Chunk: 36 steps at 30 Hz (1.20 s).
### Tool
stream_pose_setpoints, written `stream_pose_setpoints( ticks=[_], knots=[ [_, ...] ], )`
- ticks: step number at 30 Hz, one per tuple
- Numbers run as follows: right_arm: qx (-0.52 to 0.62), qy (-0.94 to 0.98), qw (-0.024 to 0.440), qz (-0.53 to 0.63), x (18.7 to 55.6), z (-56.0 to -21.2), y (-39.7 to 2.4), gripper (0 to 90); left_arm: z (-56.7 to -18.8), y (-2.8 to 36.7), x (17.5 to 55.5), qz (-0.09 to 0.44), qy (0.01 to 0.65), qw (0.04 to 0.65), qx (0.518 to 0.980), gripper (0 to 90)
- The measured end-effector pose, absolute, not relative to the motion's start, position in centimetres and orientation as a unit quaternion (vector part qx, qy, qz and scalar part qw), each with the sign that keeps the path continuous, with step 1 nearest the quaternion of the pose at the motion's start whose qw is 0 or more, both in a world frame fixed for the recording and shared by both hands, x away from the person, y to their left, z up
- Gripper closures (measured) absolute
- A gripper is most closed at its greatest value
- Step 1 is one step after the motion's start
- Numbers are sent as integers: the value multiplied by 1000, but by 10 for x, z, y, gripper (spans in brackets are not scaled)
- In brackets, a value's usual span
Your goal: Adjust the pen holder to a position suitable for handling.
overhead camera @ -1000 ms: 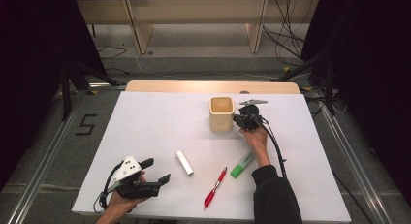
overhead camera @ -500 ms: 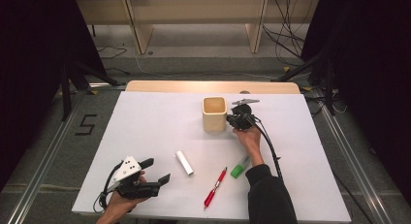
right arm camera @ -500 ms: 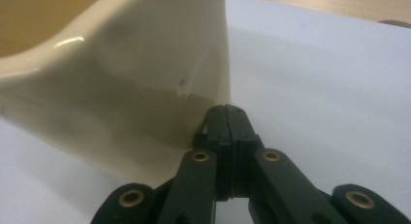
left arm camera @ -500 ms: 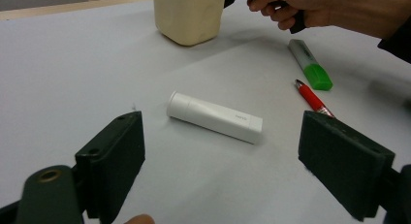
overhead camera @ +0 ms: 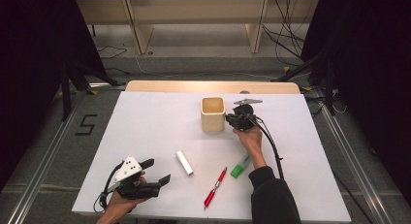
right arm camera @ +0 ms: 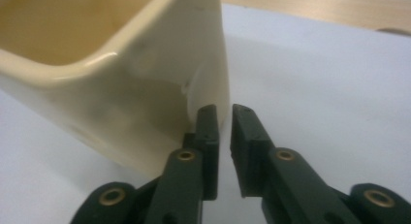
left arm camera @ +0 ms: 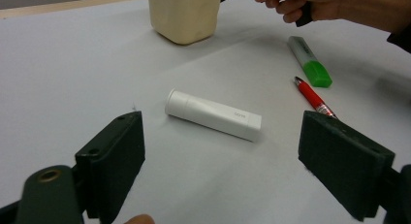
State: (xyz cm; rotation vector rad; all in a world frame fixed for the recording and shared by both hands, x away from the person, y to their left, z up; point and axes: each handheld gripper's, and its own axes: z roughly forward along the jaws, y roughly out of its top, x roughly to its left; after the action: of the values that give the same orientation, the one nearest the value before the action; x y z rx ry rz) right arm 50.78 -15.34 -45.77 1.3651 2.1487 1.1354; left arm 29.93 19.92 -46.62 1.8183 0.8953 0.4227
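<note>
The cream cup [overhead camera: 213, 114] stands upright at the far middle of the white table [overhead camera: 145, 132], its mouth open to the top. In the right gripper view its rounded corner [right arm camera: 145, 78] sits just beyond the jaw tips, w/ the left one close against the wall; contact can't be told.

The right gripper [overhead camera: 236, 120] is just beside the cup's right side, held in the person's right hand [overhead camera: 250, 137]. Its jaws have just been opening: a narrow slit shows betw. the 2 pads, nothing in it, so they no longer pinch the cup. Cable trails back along the dark sleeve.

Nearer the person, 3 items lie flat & apart from each other: a white tube [overhead camera: 184, 162] left of centre, a red pen [overhead camera: 215, 187] near the front edge, a green highlighter [overhead camera: 240, 167] just right of the pen, partly under the right forearm.

The left gripper [overhead camera: 156, 171] rests low at the front-left corner of the table in the left hand [overhead camera: 121, 204]. Its 2 jaws are spread wide, holding nothing; in the left gripper view the tube [left arm camera: 213, 114] lies ahead betw. them but well clear of both pads, w/ pen [left arm camera: 312, 97] & highlighter [left arm camera: 310, 60] beyond to the right.
</note>
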Motion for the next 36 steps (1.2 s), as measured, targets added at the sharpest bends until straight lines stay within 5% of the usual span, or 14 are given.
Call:
stream_pose_setpoints(
  ticks=[16,36],
  knots=[
    [477,729,192,452,450,-434,-201,442,-468,198,301,171,381,504,756,163],
    [399,745,193,498,357,-433,-220,339,-467,189,303,156,391,485,766,162]
  ],
)
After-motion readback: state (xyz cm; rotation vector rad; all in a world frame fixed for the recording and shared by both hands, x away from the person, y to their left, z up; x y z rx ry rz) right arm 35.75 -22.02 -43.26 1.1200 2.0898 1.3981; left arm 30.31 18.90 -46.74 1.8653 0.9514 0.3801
